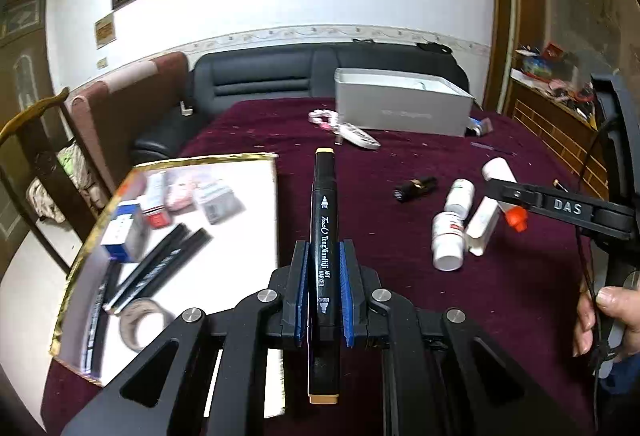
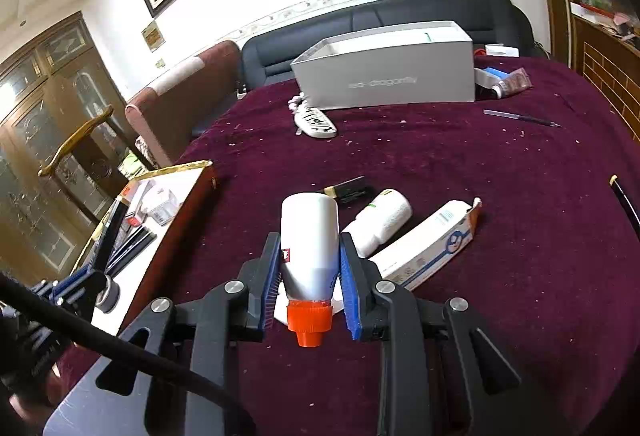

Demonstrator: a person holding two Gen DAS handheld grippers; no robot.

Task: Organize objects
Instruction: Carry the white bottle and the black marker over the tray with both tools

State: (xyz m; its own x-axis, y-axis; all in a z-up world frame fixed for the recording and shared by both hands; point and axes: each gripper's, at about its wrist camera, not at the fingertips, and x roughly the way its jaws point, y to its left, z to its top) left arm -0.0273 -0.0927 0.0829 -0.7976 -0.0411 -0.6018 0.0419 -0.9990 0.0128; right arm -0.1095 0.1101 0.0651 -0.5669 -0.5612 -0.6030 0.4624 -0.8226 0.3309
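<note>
My left gripper (image 1: 323,276) is shut on a black art marker (image 1: 323,220) with tan end caps, held above the maroon cloth just right of the gold-rimmed tray (image 1: 256,195). The tray holds small boxes, black markers and a tape roll. My right gripper (image 2: 308,268) is shut on a white glue bottle (image 2: 310,240) with an orange cap (image 2: 310,322) pointing back at the camera; it also shows in the left wrist view (image 1: 496,203). Two white pill bottles (image 1: 454,224), a white carton (image 2: 432,244) and a black lipstick tube (image 1: 414,189) lie on the cloth.
A grey open box (image 1: 404,103) stands at the table's far side, with a white remote (image 1: 358,135) and pink item in front and a tube at its right. A pen (image 2: 520,117) lies far right. A black sofa and chairs stand behind and to the left.
</note>
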